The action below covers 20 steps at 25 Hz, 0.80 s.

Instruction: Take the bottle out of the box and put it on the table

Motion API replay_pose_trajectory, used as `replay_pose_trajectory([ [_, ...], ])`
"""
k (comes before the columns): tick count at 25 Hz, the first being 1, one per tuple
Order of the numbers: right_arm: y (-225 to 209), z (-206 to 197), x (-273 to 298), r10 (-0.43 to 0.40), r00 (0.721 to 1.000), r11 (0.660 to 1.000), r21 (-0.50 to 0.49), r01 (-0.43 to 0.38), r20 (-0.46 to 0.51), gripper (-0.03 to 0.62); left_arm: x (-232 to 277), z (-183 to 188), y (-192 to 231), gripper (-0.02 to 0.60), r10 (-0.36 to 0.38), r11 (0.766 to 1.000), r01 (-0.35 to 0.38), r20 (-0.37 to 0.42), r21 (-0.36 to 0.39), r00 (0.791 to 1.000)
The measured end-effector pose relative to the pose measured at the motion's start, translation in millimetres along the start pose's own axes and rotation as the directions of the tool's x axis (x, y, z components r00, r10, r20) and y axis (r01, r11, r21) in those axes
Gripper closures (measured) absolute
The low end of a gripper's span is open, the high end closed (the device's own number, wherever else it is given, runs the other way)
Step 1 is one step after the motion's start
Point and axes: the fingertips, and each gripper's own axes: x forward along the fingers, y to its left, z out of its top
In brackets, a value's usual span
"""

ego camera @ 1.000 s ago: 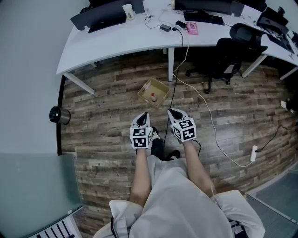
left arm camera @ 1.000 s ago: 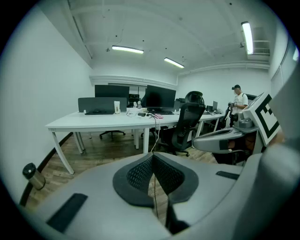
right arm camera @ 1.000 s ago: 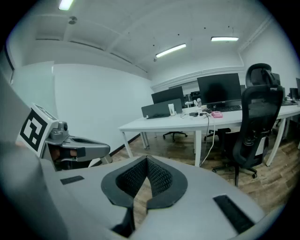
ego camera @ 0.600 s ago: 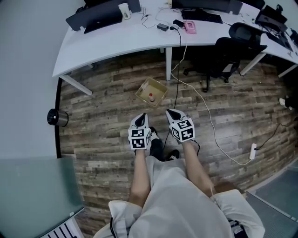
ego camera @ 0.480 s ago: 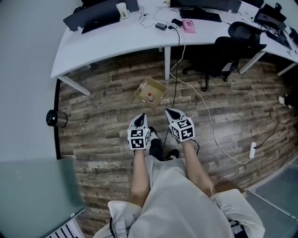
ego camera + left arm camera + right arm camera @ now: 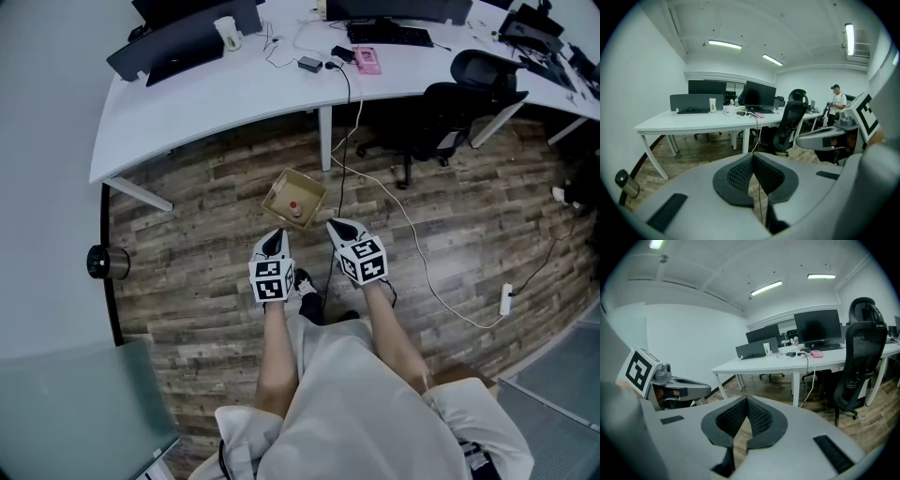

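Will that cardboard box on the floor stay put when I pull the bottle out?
The small brown cardboard box looks light and sits loose on wood flooring, so it may slide or lift. Its thin walls probably flex if bumped. The red-capped bottle likely adds little weight.

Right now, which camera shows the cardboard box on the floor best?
The head view: it looks down into the open box, with the red-topped bottle inside. Both gripper views face the white desk; their own bodies fill the lower half, and no box shows.
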Motion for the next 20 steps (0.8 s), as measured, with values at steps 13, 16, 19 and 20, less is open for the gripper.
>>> replay_pose_trajectory([
  [13,-21,33,63,-0.058,0.998,0.998,0.023,0.058,-0.015,0.557,62,38,52,0.568,-0.076,0.997,0.076,-0.003,0.022,0.997],
  [16,-23,35,74,-0.073,0.997,0.996,0.047,0.074,-0.016,0.557,73,41,60,0.568,-0.105,0.994,0.105,-0.008,0.029,0.994],
  [19,-24,39,86,-0.091,0.996,0.993,0.074,0.092,-0.005,0.557,82,42,70,0.568,-0.132,0.990,0.132,-0.019,0.052,0.991],
  [20,-24,40,90,-0.098,0.995,0.992,0.081,0.098,-0.001,0.557,84,42,74,0.568,-0.139,0.988,0.140,-0.022,0.059,0.990],
])
